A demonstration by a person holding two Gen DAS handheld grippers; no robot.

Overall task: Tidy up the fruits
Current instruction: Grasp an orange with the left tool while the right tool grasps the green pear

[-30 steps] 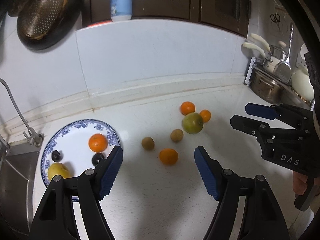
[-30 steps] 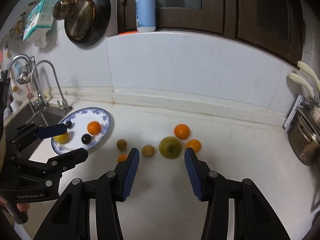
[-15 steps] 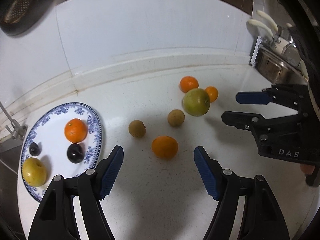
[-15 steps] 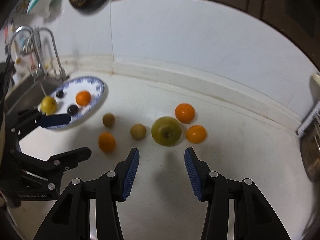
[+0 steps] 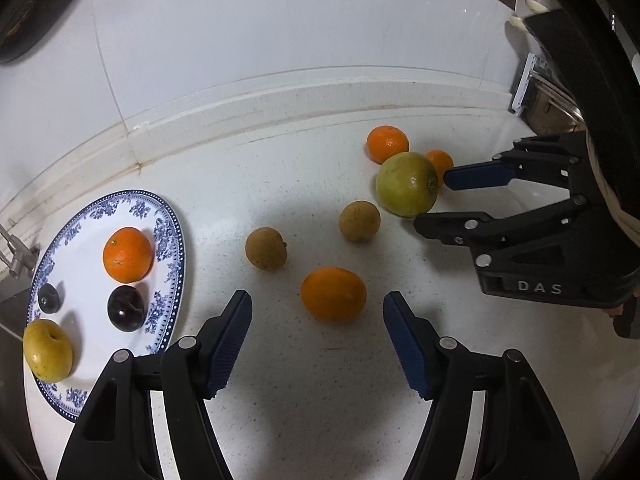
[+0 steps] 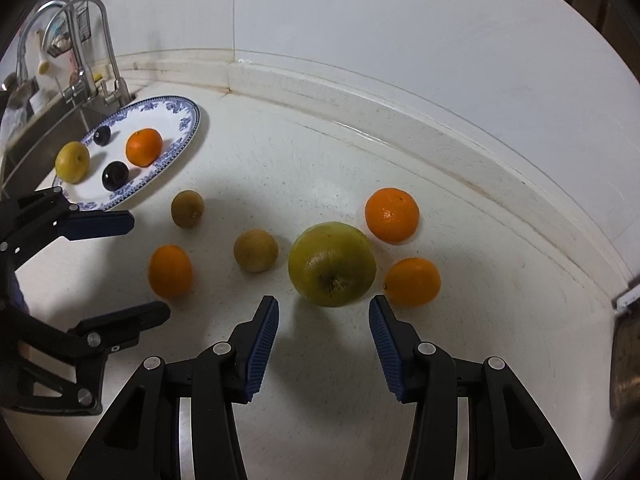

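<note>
Left gripper (image 5: 316, 338) jaws closing, empty, right gripper (image 6: 323, 346) parted, empty

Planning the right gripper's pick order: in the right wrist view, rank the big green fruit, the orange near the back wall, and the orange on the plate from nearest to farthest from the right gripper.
From the right gripper:
1. Big green fruit, just ahead of the open jaws.
2. Orange near the back wall, beyond it, slightly right.
3. Orange on the plate, far left by the sink.
</note>
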